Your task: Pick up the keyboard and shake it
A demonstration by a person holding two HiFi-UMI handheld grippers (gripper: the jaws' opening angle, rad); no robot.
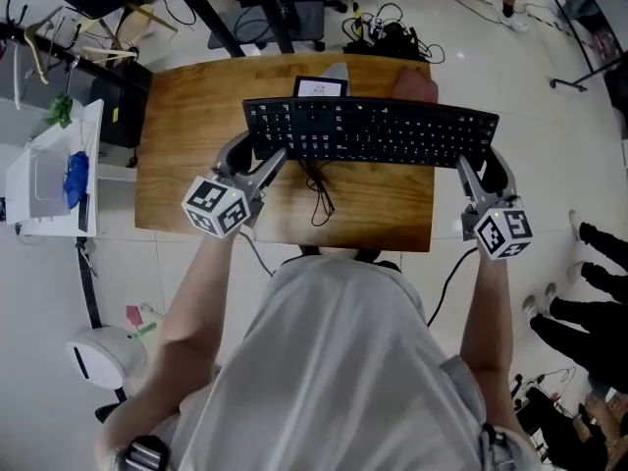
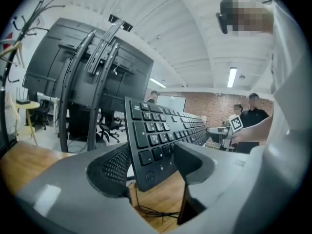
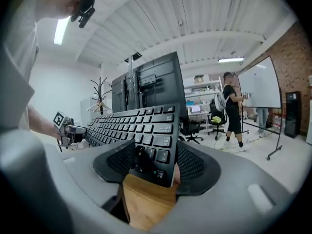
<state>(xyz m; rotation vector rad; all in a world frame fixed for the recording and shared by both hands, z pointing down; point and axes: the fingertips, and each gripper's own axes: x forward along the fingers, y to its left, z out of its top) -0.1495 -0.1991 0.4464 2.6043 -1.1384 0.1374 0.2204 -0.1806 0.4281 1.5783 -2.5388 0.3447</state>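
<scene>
Two grippers hold the load between them, one at each short end. Nearest the person, the left gripper [image 1: 263,155] has its jaws clamped on the left end of the keyboard [image 1: 373,130], one pad on the key face and one on the underside, as the left gripper view shows [image 2: 151,165]. The right gripper [image 1: 479,170] is closed the same way on the right end, its ribbed pads pinching the last column of keys [image 3: 148,167]. The keyboard spans the gap between them, tilted and apparently raised clear of the wooden table [image 1: 186,145]. Its cable [image 1: 319,189] droops from the middle down to the tabletop in a loose tangle.

The keyboard looks like a thin, light, fairly stiff plastic slab, so an end-to-end hold suits it. The keycaps are smooth and give under pressure, so a pad could slide during shaking; firm pressure near the frame edge seems safer. The trailing cable may tug or snag. Beyond the keyboard, a small screen device [image 1: 320,87] lies at the table's far edge
</scene>
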